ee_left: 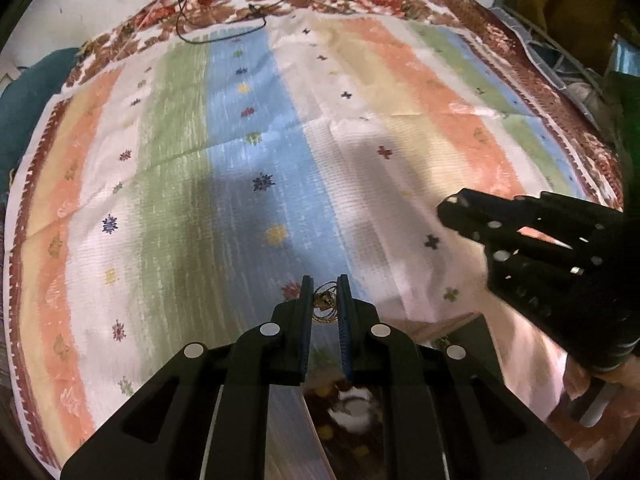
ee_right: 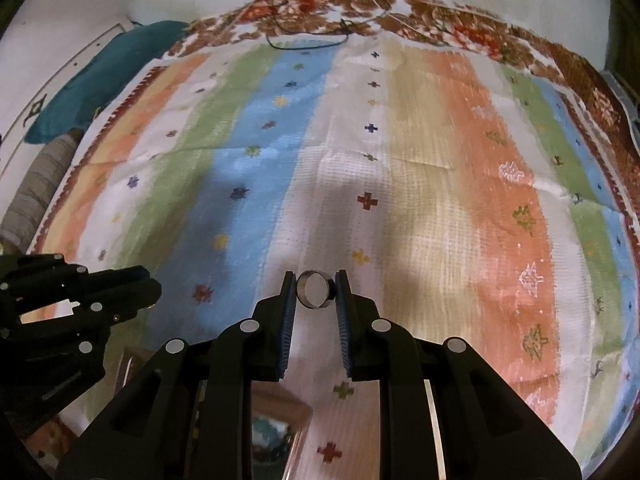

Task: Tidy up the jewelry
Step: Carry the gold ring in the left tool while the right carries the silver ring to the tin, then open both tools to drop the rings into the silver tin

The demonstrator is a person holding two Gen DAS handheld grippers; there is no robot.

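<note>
Left wrist view: left claw (ee_left: 325, 294) is pinched on a small gold-coloured jewelry piece (ee_left: 326, 304), thin wire loops with a darker bit in the middle; could be an earring or fine chain, too small to tell. It sits between the blue pads at the tips, above the striped cloth (ee_left: 248, 140), over the cloth's blue stripe near its front edge. Right claw (ee_left: 460, 216) shows at the right side of the cloth, side-on, so its load isn't visible from here. Black cord (ee_left: 224, 32) lies looped at the far floral border of the cloth, well apart from both claws.

Right wrist view: right claw (ee_right: 316, 290) is clamped on a silver ring (ee_right: 315, 289), band edge-on to the pads, hole facing the camera, over the white stripe near the cloth's front edge. Left claw (ee_right: 140, 280) comes in at the left edge of the cloth; can't read its grip from this angle.

Progress, my read: both pieces picked up, neither placed. No box, tray or holder clearly visible on the cloth, so destination unknown. Something boxy shows below the cloth's front edge, too blurred to identify. Placing is all still to do.
</note>
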